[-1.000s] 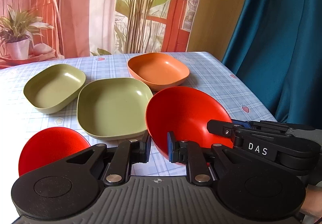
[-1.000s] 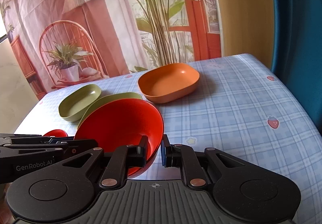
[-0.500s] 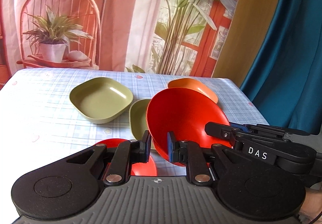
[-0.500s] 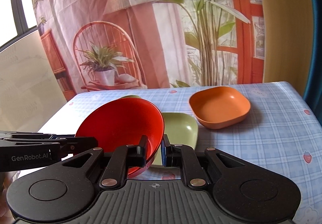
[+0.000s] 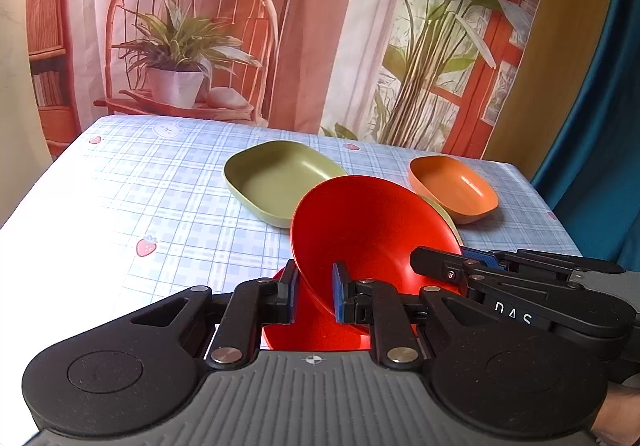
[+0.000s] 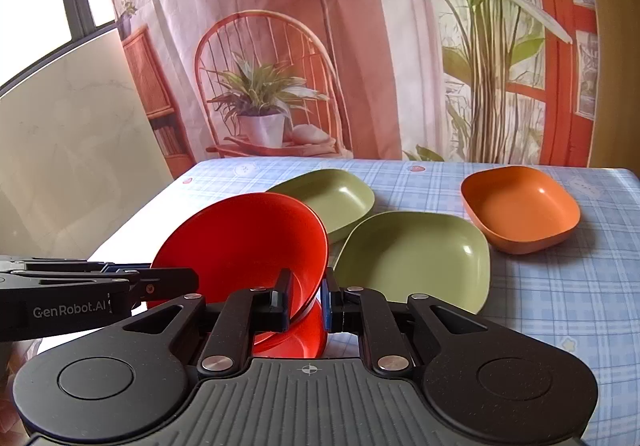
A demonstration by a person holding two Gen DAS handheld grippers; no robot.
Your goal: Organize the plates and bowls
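Observation:
A red bowl [image 5: 372, 230] hangs tilted above the table, held by its rim from two sides. My left gripper [image 5: 316, 290] is shut on its near rim. My right gripper [image 6: 306, 298] is shut on the opposite rim of the same red bowl [image 6: 248, 242]. The right gripper [image 5: 440, 266] shows in the left wrist view and the left gripper [image 6: 172, 280] in the right wrist view. Directly under the held bowl lies a second red dish [image 6: 292, 338], mostly hidden. Behind sit a green bowl [image 6: 332, 201], a green plate [image 6: 416, 262] and an orange bowl [image 6: 520, 213].
The table carries a blue checked cloth [image 5: 160, 197] with strawberry prints. A printed backdrop [image 5: 320, 25] hangs at its far edge, and a teal curtain [image 5: 600, 125] stands to the right. The table's left edge [image 6: 132, 221] runs close to the held bowl.
Both grippers have carried the red bowl leftward and slightly up, from beside the green plate to above the second red dish. Both views have swung left across the table.

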